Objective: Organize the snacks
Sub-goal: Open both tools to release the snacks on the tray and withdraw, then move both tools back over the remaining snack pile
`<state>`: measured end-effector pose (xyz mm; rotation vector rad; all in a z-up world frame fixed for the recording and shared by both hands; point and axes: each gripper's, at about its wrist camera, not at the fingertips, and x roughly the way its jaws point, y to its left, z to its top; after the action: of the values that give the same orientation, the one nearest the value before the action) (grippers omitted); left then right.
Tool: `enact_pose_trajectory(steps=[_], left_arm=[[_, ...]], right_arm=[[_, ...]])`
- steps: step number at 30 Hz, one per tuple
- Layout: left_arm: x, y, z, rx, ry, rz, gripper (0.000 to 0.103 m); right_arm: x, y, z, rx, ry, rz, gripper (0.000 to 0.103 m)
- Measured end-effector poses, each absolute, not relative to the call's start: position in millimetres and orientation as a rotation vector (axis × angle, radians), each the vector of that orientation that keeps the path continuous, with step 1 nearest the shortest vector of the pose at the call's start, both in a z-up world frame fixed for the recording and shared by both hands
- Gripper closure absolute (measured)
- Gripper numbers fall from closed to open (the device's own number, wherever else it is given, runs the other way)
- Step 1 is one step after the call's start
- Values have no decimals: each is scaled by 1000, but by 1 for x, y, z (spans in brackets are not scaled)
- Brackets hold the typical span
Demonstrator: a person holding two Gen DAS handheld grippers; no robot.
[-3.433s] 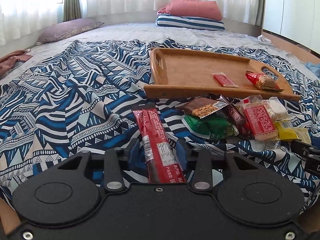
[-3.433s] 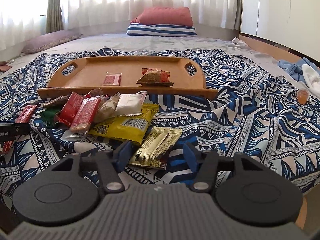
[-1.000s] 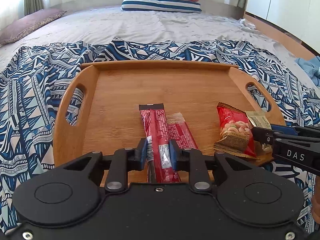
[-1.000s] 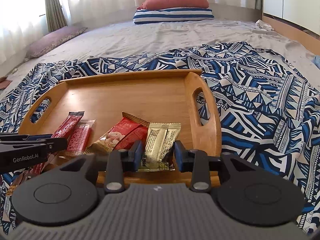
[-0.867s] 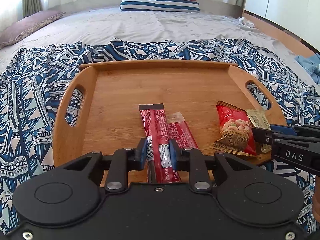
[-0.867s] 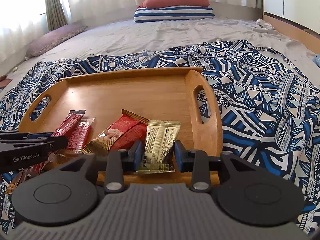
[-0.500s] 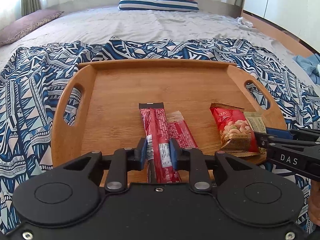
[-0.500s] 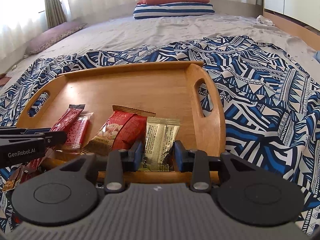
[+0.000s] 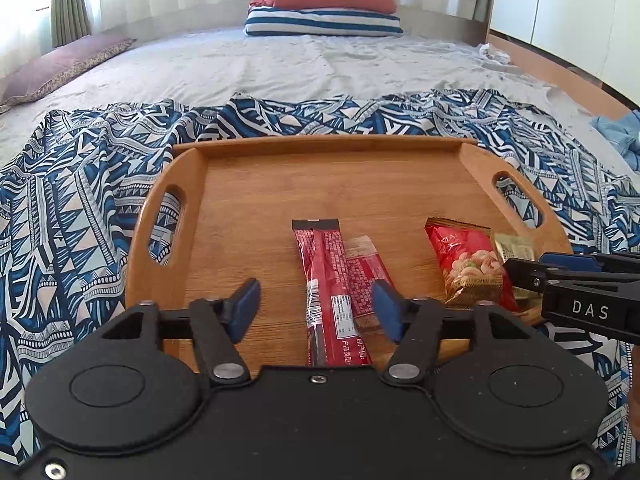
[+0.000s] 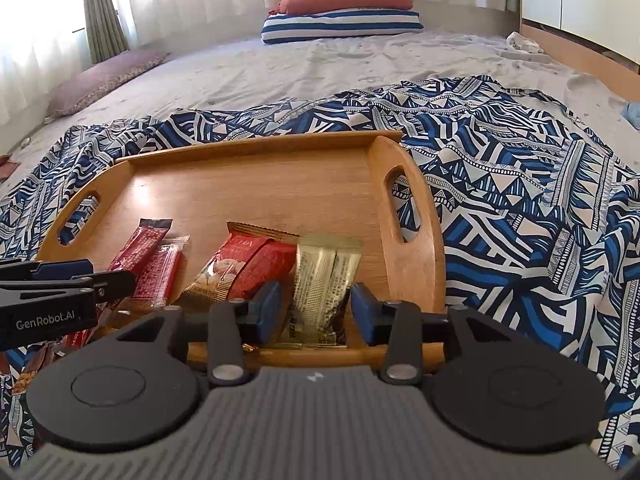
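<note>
Letting go is what is being done on both sides: the jaws of the left gripper [image 9: 315,307] have just been opening and are seen well apart, with the long red stick pack [image 9: 329,294] lying loose between them, untouched by either pad. The jaws of the right gripper [image 10: 315,307] have likewise just been opening; the gold packet [image 10: 323,292] rests between them, a gap being visible on each side.

Both packs are laid at the near edge of the wooden tray [image 9: 280,184], and the risk is judged to lie there. The gold packet's near end is propped on the front rim, so it could be dragged off onto the patterned blanket [image 10: 520,184] if the pads are pulled back low. The stick pack overlaps a smaller red bar [image 9: 366,268] and could be shifted by a grazing pad. The red nut bag [image 10: 244,268], touching the gold packet, could be nudged too.
</note>
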<state>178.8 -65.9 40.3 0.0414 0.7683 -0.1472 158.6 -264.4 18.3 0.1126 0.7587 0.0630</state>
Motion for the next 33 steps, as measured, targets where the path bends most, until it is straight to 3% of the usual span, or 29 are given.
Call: enact_pose_trajectory(steps=[6,9,22,33], left_arm=[[160,-59,56,62,711,-161,16],[149,-55,63,63,702,-177,12],[99,-27,70,57,685,-187,6],[61,-12,53,21,708,-174,4]], right_arm=[[148,-262,30,92,730,65,34],[140,-260,36,85,713,71,30],[93,-240,47,7,651,108,17],[58,-221,34,-82,637,119,12]])
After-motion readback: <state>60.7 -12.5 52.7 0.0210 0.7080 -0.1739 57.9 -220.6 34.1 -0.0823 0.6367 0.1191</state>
